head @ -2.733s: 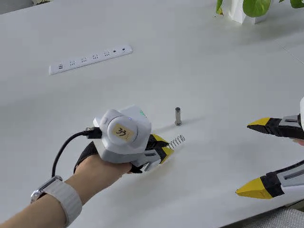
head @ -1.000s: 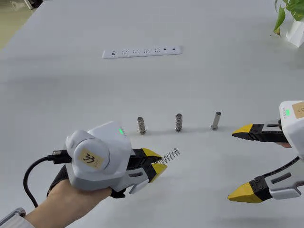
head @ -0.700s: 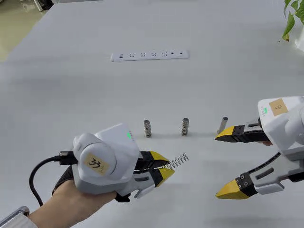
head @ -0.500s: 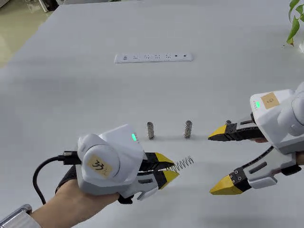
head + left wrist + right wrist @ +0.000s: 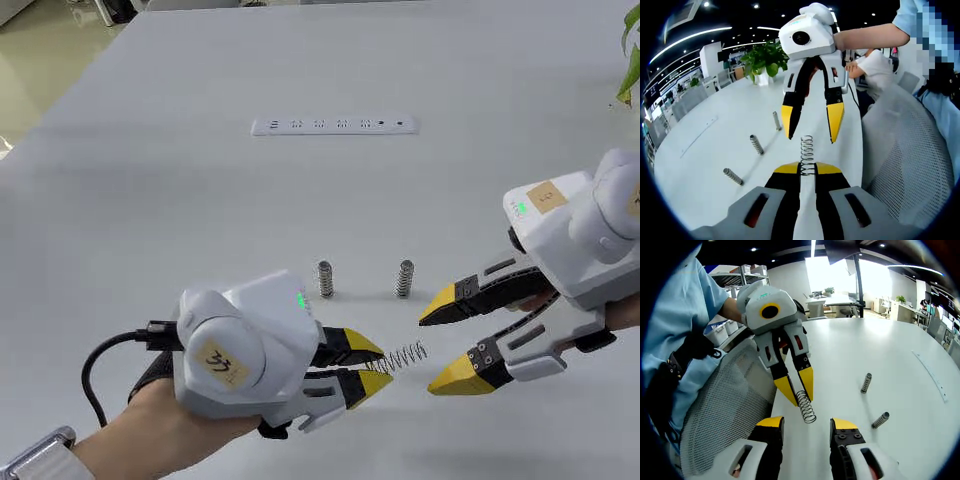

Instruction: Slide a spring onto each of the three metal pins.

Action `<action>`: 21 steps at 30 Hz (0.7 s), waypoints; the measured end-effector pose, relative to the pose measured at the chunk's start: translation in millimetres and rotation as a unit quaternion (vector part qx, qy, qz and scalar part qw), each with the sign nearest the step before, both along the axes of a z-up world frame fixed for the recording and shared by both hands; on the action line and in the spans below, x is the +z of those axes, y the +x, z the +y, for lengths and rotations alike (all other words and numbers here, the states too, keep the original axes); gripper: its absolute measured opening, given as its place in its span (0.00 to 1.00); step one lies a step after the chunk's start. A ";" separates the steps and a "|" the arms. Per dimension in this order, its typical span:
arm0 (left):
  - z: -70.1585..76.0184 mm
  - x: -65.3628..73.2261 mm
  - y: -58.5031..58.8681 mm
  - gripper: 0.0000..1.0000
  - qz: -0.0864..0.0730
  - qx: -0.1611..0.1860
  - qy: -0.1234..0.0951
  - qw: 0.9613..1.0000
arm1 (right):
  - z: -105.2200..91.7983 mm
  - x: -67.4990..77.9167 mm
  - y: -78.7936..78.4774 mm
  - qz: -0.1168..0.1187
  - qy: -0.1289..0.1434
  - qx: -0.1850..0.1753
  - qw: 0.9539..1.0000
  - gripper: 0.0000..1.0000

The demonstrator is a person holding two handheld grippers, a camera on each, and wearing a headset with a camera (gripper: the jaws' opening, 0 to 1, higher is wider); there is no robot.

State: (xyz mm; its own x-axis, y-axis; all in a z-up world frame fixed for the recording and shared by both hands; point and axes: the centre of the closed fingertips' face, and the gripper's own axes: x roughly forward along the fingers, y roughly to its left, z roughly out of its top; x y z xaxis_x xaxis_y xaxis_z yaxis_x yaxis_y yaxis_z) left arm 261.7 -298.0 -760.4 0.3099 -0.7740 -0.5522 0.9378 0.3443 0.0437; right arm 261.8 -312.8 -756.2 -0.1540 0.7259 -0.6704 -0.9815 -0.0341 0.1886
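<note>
1. Currently the left gripper (image 5: 378, 366) sits in the lower middle of the head view. Its yellow-tipped jaws are pressed together on one end of a loose spring (image 5: 404, 356).
2. That spring sticks out from the jaw tips towards the right of the frame, roughly level over the white workbench (image 5: 200, 220). Whether it touches the surface I cannot tell.
3. Its free end reaches into the gap of the right gripper (image 5: 432, 352), which comes in from the right edge with its jaws spread wide. One yellow tip is above the spring's end and one below.
4. In the left gripper view the spring rises from the closed jaws at the bottom and ends between the other gripper's two tips.
5. Two metal pins already wearing springs stand upright in the middle of the head view. The first sprung pin (image 5: 325, 279) is just above the left gripper's body. The second sprung pin (image 5: 405, 279) is to its right, near the right gripper's upper jaw.
6. A bare pin (image 5: 776, 120) shows in the left gripper view, up and left of the held spring, in line with the other two.
7. A white power strip (image 5: 335, 126) lies flat near the top of the head view, well apart from the pins.
8. A grey mesh chair (image 5: 725, 405) takes up the lower left of the right gripper view.
</note>
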 end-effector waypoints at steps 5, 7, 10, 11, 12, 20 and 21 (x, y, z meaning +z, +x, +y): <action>-1.5 1.9 -1.0 0.07 -0.005 -0.007 -0.007 1.000 | 3.9 2.7 -8.2 0.018 0.003 0.010 1.000 0.23; -1.8 2.6 -1.2 0.07 -0.006 -0.008 -0.011 1.000 | 2.9 2.6 -9.3 0.022 0.001 0.015 1.000 0.19; -2.7 3.3 -1.6 0.07 -0.006 -0.010 -0.014 1.000 | 1.3 1.4 -8.0 0.025 -0.002 0.020 1.000 0.18; -3.4 3.9 -2.4 0.07 -0.006 -0.012 -0.018 1.000 | 1.1 1.3 -7.8 0.024 -0.002 0.020 1.000 0.17; -4.0 4.1 -3.2 0.07 -0.005 -0.014 -0.020 1.000 | 0.8 1.2 -8.1 0.025 -0.002 0.021 0.999 0.15; -6.3 3.3 -7.5 0.07 -0.001 -0.023 -0.020 1.000 | -2.4 -0.4 -6.3 0.018 -0.011 0.027 0.999 0.07; -6.5 3.2 -7.0 0.07 0.000 -0.023 -0.019 1.000 | -2.2 -0.4 -5.6 0.014 -0.013 0.029 0.999 0.07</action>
State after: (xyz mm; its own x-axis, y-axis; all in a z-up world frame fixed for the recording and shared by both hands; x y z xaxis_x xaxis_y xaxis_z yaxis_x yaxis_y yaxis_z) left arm 254.7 -304.5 -757.2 0.2747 -0.8081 -0.5211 0.9524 0.3032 0.0319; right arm 256.2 -315.0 -756.5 -0.2134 0.6981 -0.6834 -0.9725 -0.0851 0.2168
